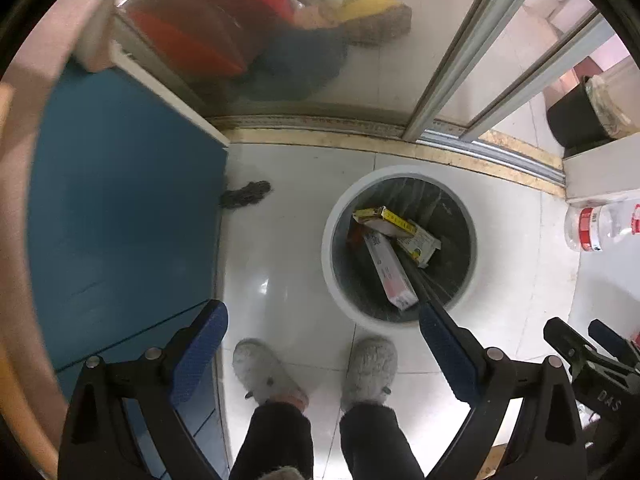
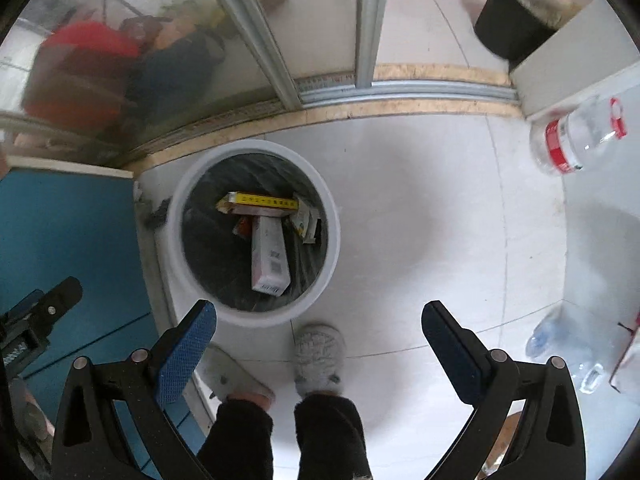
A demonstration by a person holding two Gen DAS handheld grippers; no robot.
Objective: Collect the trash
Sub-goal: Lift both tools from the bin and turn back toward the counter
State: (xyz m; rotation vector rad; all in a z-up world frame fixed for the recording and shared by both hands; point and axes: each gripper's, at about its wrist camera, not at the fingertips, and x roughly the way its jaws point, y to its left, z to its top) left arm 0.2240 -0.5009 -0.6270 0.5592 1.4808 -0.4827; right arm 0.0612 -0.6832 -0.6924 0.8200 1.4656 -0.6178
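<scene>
Both grippers (image 1: 322, 332) (image 2: 318, 330) wide, bin (image 2: 256, 148) rim betw. cabinet (image 2: 72, 232) & open floor.

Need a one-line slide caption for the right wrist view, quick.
Open right gripper above white trash bin holding discarded boxes; clear bottle on floor.

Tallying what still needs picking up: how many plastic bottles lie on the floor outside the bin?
2. One red-labelled bottle lies near the wall, past the bin; a blue-tinted bottle lies nearer the feet. Others may be hidden out of frame.
</scene>
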